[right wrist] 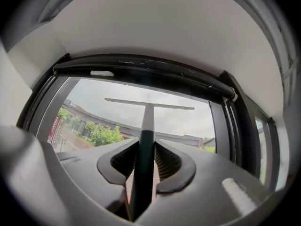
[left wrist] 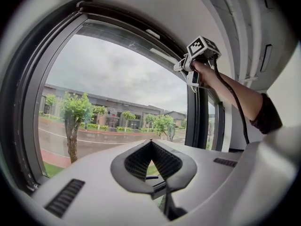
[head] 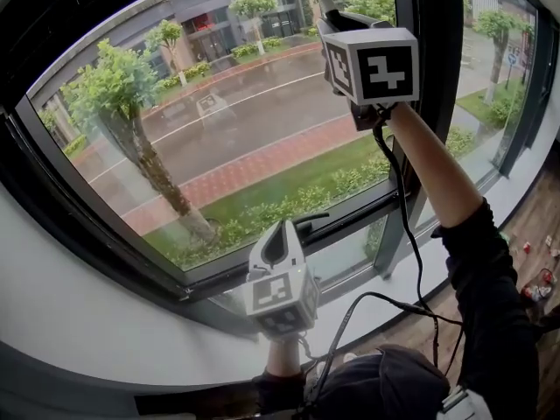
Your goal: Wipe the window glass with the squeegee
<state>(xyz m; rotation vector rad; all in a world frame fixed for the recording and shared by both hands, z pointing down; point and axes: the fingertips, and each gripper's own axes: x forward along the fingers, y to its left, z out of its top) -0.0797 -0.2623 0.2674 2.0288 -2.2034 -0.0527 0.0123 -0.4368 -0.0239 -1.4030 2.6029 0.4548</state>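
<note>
Squeegee [right wrist: 147,126] is pinched in the right gripper [right wrist: 146,163], its long axis running straight out from the jaws, blade [right wrist: 149,103] crosswise ahead near the top of the window glass [right wrist: 188,121]. The left gripper [left wrist: 151,160], pressed together and empty, hangs well below it.

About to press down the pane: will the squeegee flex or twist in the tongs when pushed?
The squeegee has a straight, rigid-looking handle, so probably little flex. Its wide thin blade sits beyond the right tongs, so uneven pressure might twist it. Slim build: likely light.
</note>
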